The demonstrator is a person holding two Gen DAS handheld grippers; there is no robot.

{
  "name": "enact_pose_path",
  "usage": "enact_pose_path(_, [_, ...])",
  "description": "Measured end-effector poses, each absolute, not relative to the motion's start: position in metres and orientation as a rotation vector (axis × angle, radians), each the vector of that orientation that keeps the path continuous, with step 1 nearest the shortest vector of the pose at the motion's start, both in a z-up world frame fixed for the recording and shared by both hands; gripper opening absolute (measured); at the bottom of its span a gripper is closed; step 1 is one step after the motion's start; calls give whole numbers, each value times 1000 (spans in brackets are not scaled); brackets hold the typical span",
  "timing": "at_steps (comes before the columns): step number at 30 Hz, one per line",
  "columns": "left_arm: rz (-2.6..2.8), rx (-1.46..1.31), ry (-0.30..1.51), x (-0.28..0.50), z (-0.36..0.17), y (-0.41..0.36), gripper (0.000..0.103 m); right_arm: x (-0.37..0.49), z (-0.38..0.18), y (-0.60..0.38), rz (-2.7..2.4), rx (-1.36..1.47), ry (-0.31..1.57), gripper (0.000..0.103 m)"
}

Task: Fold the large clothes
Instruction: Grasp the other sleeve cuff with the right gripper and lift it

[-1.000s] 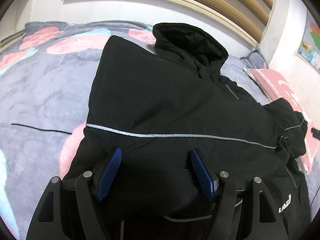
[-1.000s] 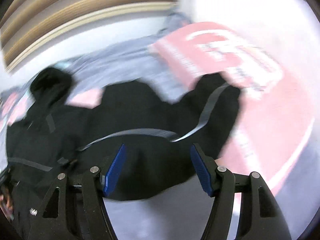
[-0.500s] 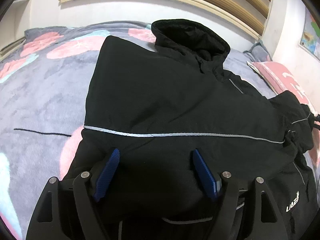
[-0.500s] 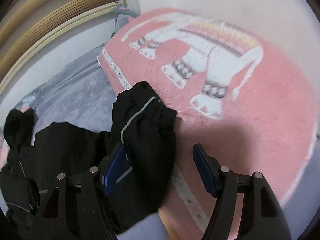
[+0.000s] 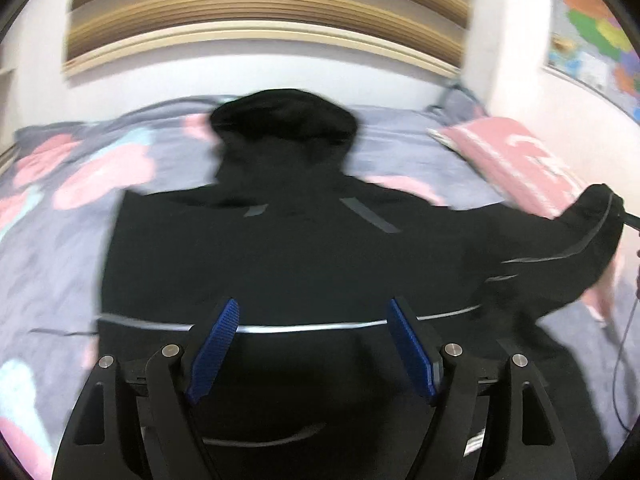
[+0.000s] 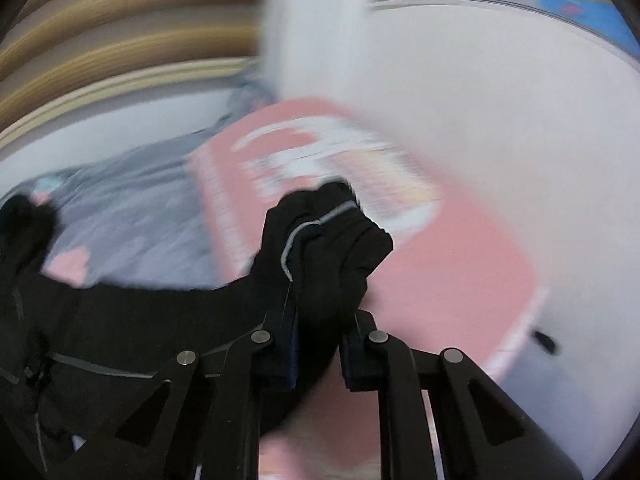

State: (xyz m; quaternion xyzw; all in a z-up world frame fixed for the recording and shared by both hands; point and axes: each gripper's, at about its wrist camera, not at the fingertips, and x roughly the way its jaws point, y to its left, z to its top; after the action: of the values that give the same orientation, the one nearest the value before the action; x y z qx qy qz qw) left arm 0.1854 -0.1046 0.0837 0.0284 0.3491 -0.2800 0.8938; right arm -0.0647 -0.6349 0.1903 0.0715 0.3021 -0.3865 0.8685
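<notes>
Grey bedding with pink and pale-blue blotches [image 5: 80,216] fills the room's low ground, a slatted headboard [image 5: 260,12] behind it — and on that bedding my black jacket [image 5: 288,252] lies spread, hood [image 5: 284,120] toward the headboard, hem toward me. Its one visible sleeve [image 5: 560,248] runs out to the right, cuff raised over a pink pillow [image 5: 508,156].

My right gripper [image 6: 318,346] has its jaws clamped on the sleeve cuff [image 6: 324,240], black cloth bunched between the pads and bulging above them. My left gripper [image 5: 312,344] stands wide apart over the jacket's lower back, holding nothing, a reflective stripe [image 5: 312,326] crossing between its blue pads [image 5: 214,344].

The sleeve's long axis runs from the shoulder out to my right hand, so folding it means carrying the cuff leftward across the back, I judge; the right hand alone has it. The pillow lies under the cuff, against a white wall [image 6: 500,120] with a coloured map [image 5: 592,44]. A thin dark cord [image 5: 628,344] hangs at the right edge and might snag.
</notes>
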Motion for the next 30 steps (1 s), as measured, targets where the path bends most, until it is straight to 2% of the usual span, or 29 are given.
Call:
enact_pose_path(2, [-617,99,786,188,75,-135,78,-77,188,-655,-803,227,657,18])
enact_pose_path(6, [-550,130,977,210,20,-158,77,-73,151,-675,-834,274,801,17])
enact_pose_path(8, [-549,105,979,212,7,-152,77,-67,132,-678,-849,280,867,17])
enact_pose_path(13, [-618,61,919,196,44,-130,77,-74,163,-651,-757,249,805,16])
enact_pose_path(21, [-654,-45,787,182,116,-50,77,-15,243,-513,-518,130,735,15])
enact_pose_path(27, [-614,-68,777,173,130,17,77,47,257,-380,-310,70,722,15])
enact_pose_path(30, [-464,23,815,169,129,36,77,72,251,-314,-196,81,701,15])
